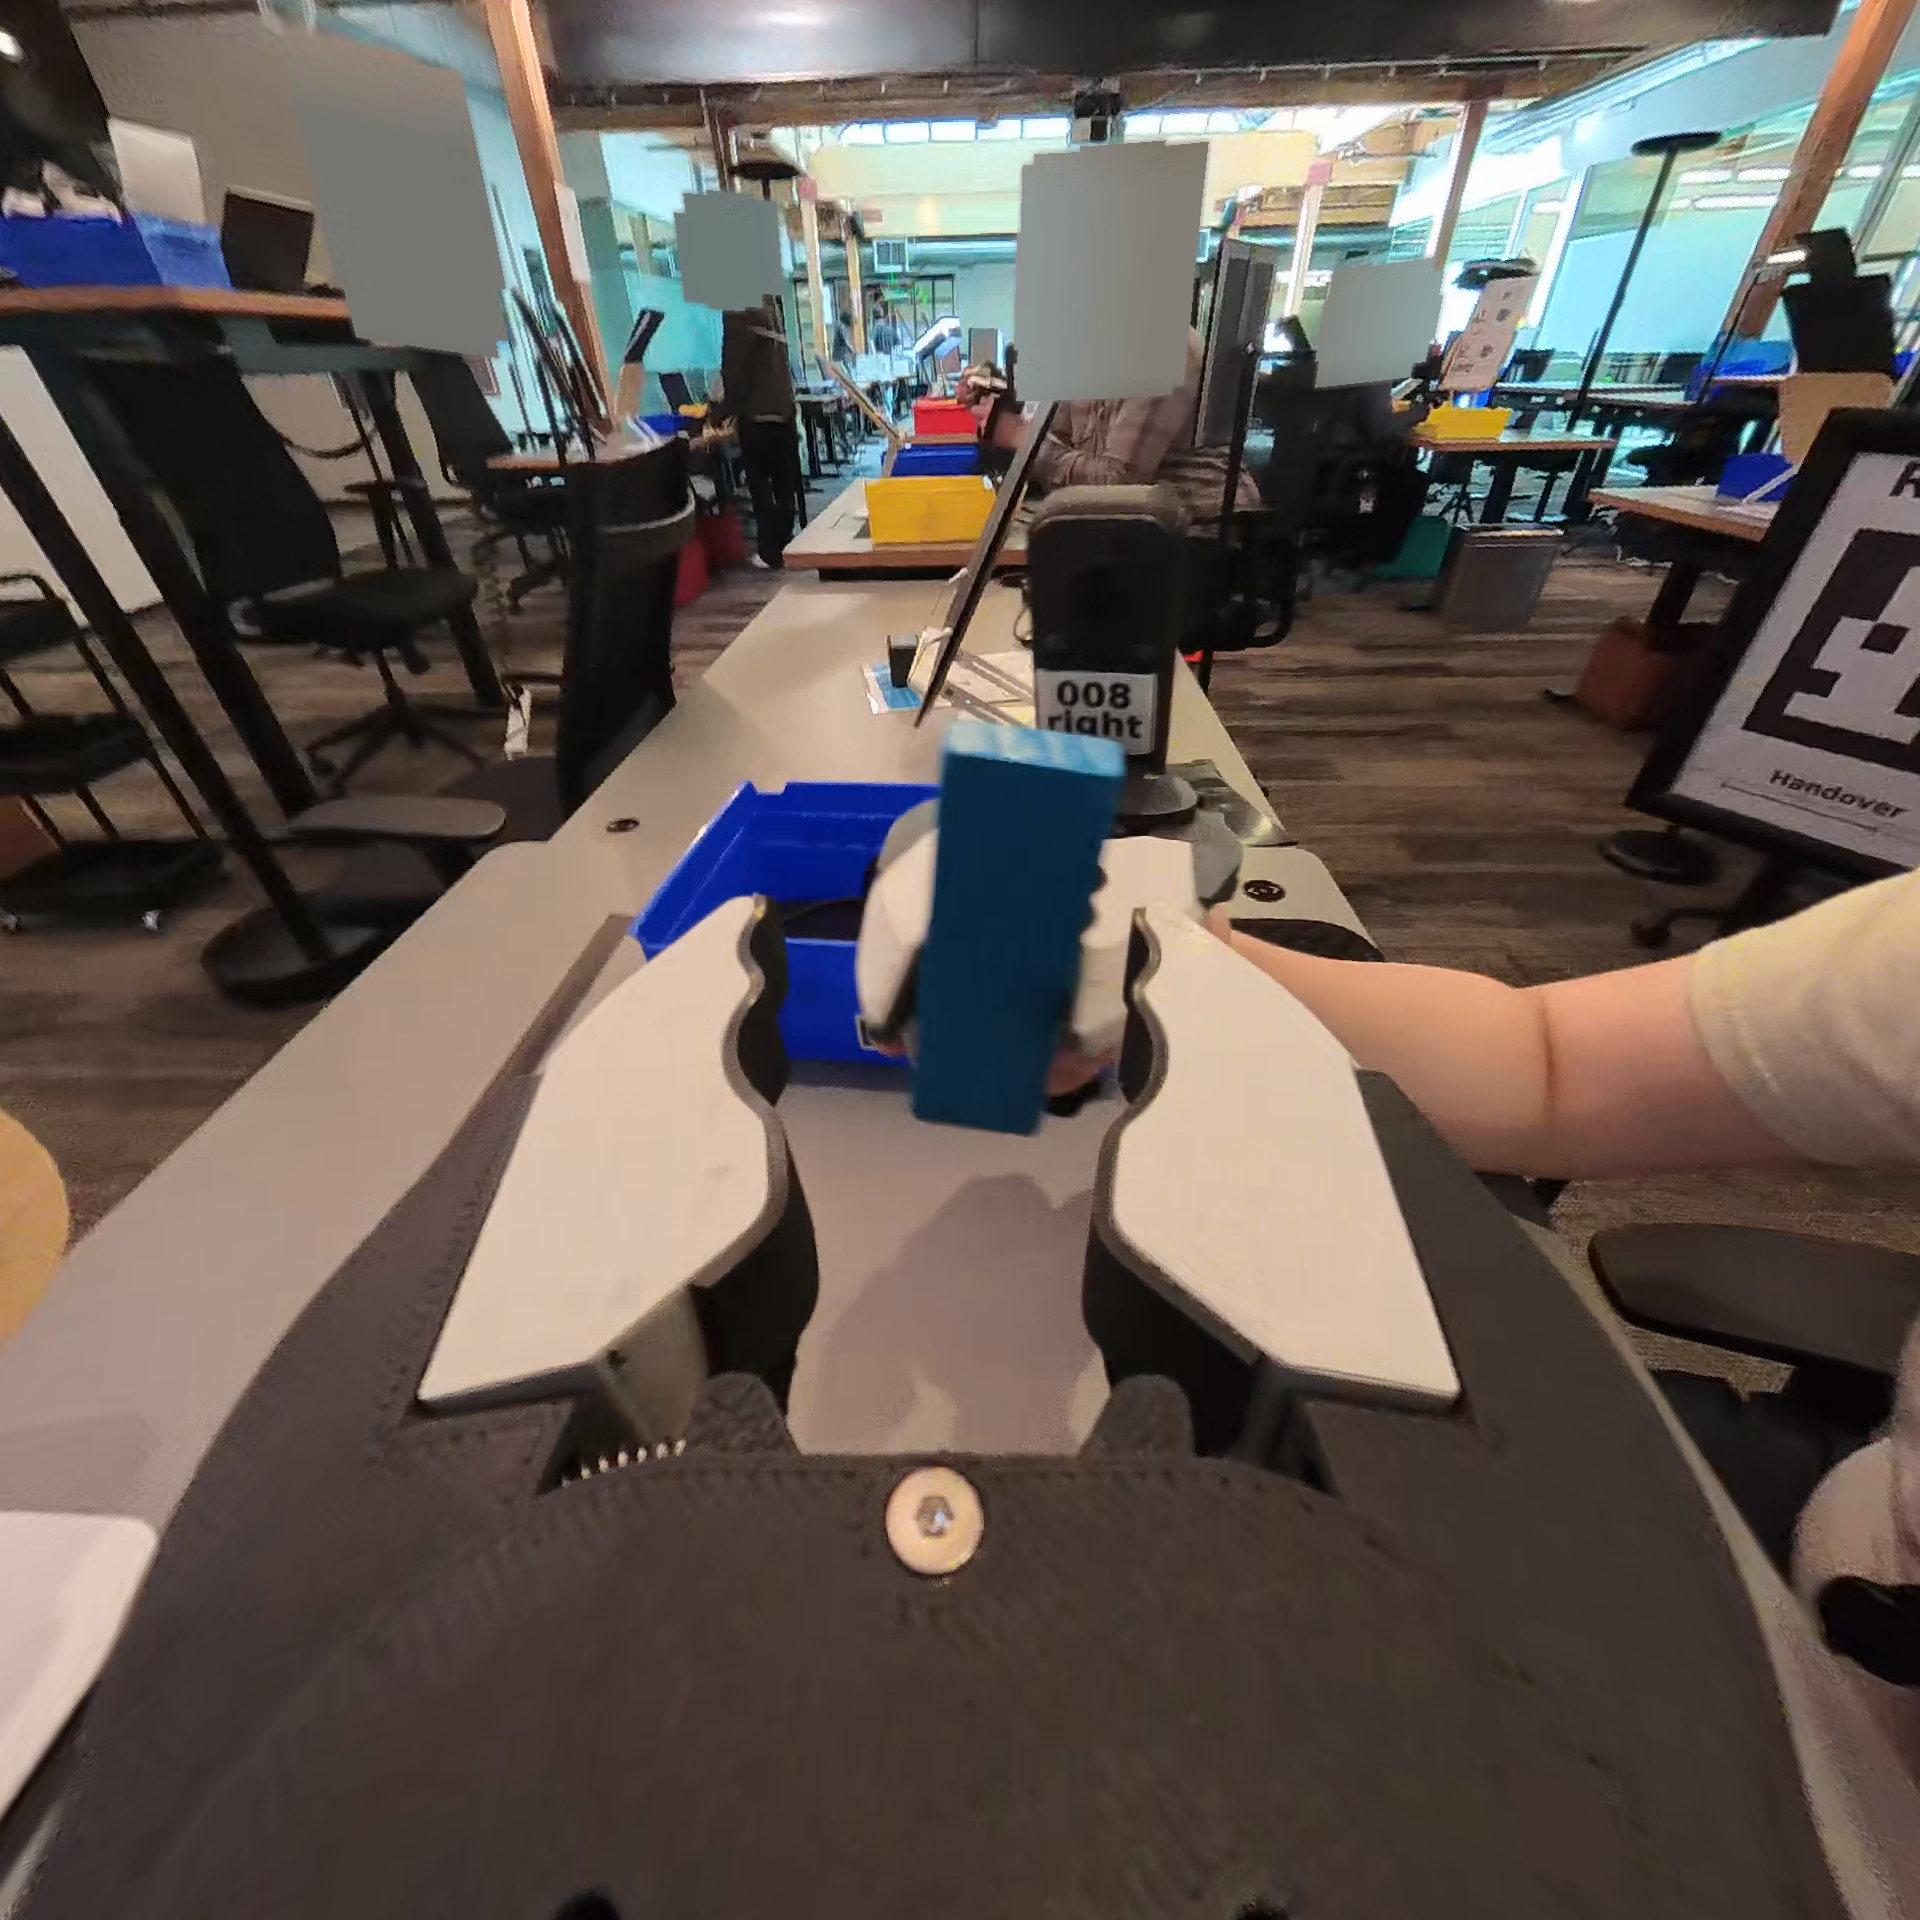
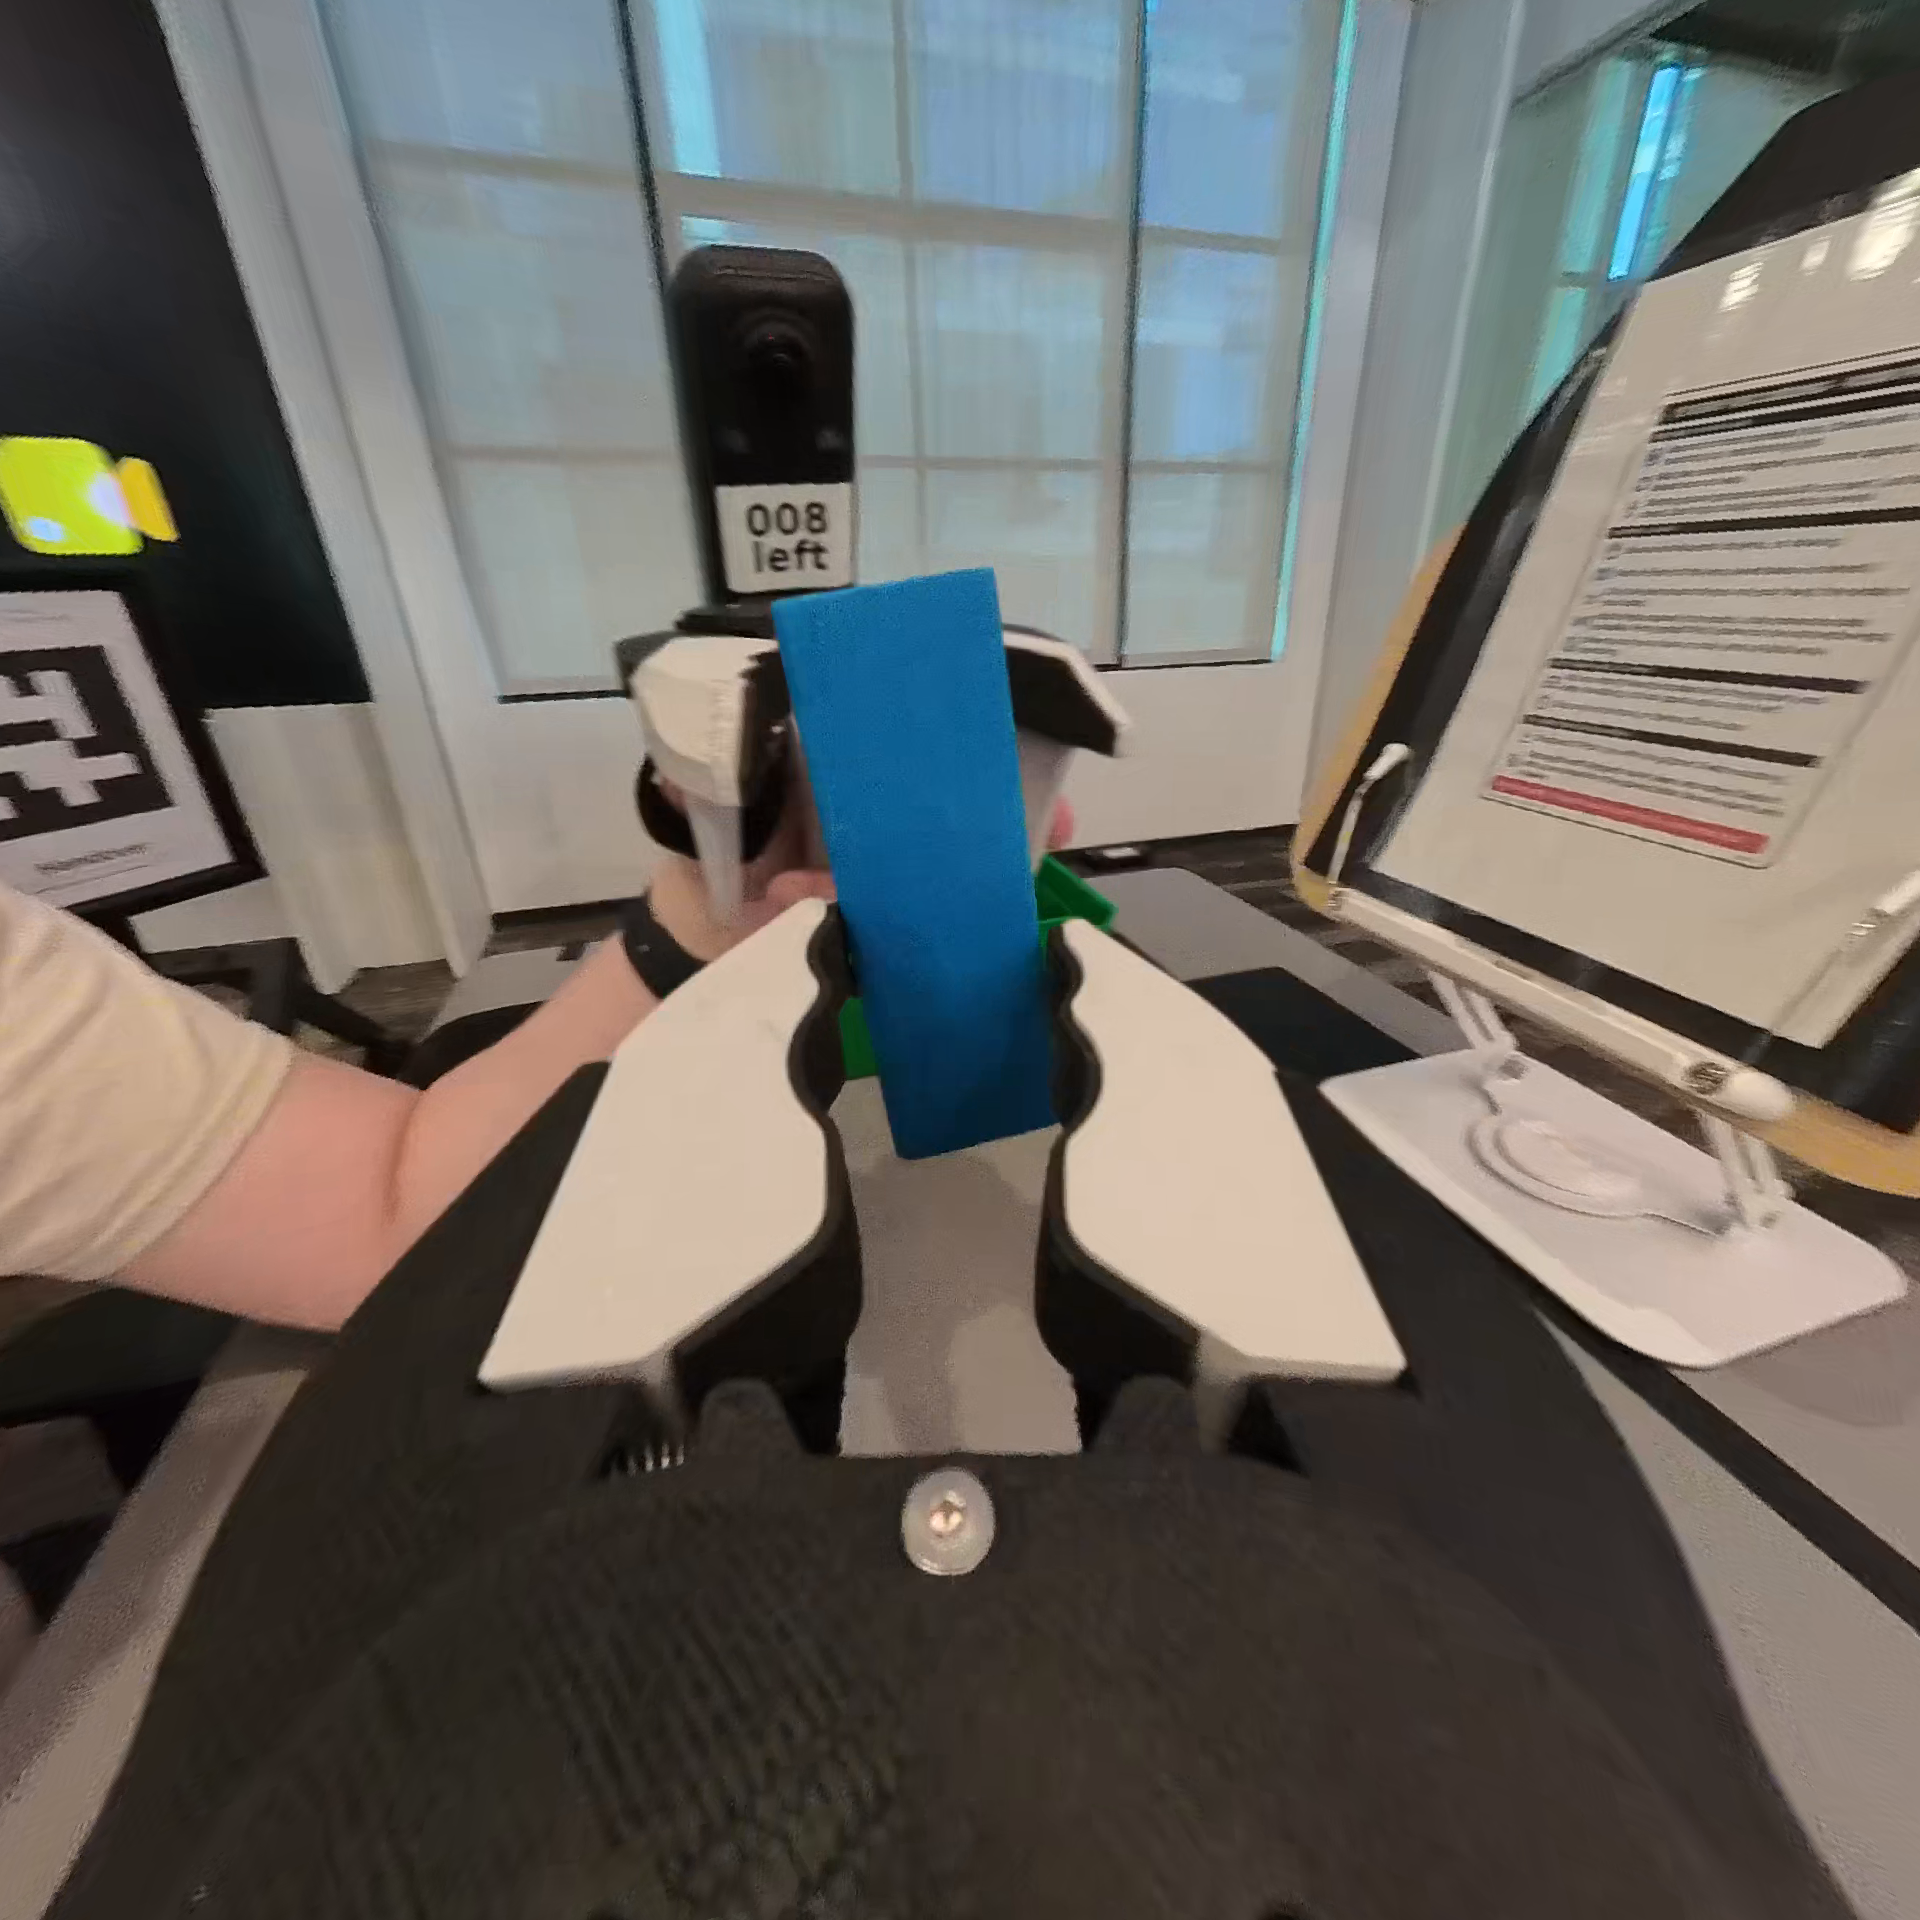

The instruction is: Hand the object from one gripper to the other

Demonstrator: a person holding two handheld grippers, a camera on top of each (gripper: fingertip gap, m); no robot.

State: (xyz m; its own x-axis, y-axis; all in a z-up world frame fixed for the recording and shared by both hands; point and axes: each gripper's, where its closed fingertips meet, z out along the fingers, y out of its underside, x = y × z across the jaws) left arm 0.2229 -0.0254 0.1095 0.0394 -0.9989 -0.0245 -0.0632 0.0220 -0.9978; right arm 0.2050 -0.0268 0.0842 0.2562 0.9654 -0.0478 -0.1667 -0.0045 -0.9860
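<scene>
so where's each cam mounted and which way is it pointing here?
Left wrist view: on the left tool, looking down a long grey table into an office, at the blue block; its own open fingers and a bare forearm show.
Right wrist view: on the right tool, facing windows; its fingers clamp the block; the other forearm shows.
Shared: the block; each sees the other tool.
</scene>
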